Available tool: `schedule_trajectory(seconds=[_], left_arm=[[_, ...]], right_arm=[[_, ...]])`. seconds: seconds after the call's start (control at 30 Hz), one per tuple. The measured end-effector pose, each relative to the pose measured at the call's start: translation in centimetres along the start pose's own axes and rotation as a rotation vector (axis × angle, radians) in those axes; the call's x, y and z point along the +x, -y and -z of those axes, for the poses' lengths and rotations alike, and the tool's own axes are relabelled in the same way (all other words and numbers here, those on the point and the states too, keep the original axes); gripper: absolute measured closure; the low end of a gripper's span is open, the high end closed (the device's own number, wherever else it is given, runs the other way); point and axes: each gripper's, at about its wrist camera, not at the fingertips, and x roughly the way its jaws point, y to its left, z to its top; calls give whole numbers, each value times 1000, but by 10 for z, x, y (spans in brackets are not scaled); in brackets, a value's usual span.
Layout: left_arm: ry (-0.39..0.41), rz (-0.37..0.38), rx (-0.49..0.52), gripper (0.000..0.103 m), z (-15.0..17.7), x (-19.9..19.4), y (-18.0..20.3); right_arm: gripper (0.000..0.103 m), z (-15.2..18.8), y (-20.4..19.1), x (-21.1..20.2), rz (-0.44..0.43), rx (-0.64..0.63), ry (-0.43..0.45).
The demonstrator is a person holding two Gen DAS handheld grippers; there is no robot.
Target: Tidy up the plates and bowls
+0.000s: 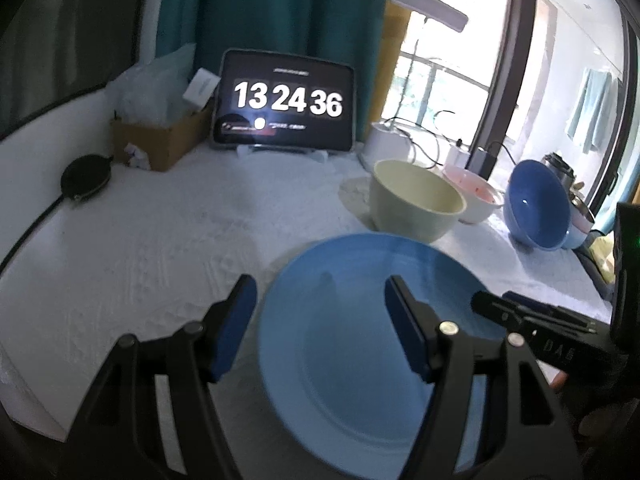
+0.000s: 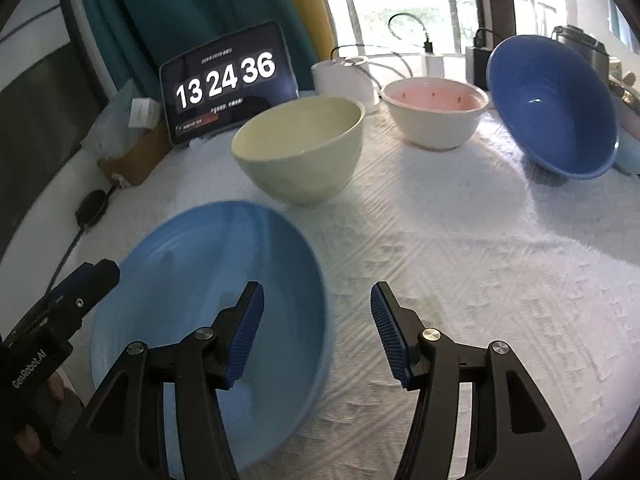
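Four pieces of crockery are plain on the white-clothed bench point(image 2: 460, 248): a light blue plate point(image 2: 208, 320) nearest, a cream bowl point(image 2: 300, 152) behind it, a pink-lined white bowl point(image 2: 436, 114) further back, and a dark blue bowl point(image 2: 556, 108) tipped on its side at the right, leaning on something pale.

Both sets of tongs stand apart and hold nothing. The left tongs point(image 1: 320, 324) hang over the plate's left rim, one pad over the cloth, the other over the plate. The right tongs point(image 2: 316, 332) straddle the plate's right edge in the same way. I judge the step to be picking up or shifting the plate, with nothing yet gripped. The next move calls for one pair to drop onto the rim and close on it, since a flat plate offers only its thin edge.

From the left wrist, a small saucer-like dish point(image 1: 356, 190) shows under the cream bowl, and a black puck-shaped device point(image 1: 86, 176) is plain; the pink-lined bowl is half hidden. From the right wrist, all three bowls stand clear and the tipped bowl's inside is open to view. Both show a tablet clock point(image 2: 228, 80) at the back.
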Motion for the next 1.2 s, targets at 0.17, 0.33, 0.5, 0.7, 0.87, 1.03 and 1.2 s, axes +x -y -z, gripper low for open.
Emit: schedule_trajectory(seconds=[0.17, 0.33, 0.5, 0.7, 0.87, 1.03, 1.2], left_arm=[[-5, 19, 30, 35, -3, -3, 24], [-13, 30, 57, 35, -6, -4, 48], [-13, 40, 80, 35, -9, -5, 72], [-25, 63, 109, 35, -15, 2, 105], [-13, 96, 140, 35, -26, 11, 136], [19, 102, 169, 35, -42, 24, 164], [33, 106, 194, 35, -53, 36, 183]], right_arm=[[44, -3, 14, -13, -3, 20, 28], [44, -3, 36, -27, 4, 48, 49], [44, -3, 60, -42, 16, 82, 74], [44, -5, 88, -59, 37, 116, 97], [44, -14, 111, -70, 63, 136, 121], [44, -30, 136, -79, 87, 148, 151], [44, -43, 159, -81, 101, 163, 169]])
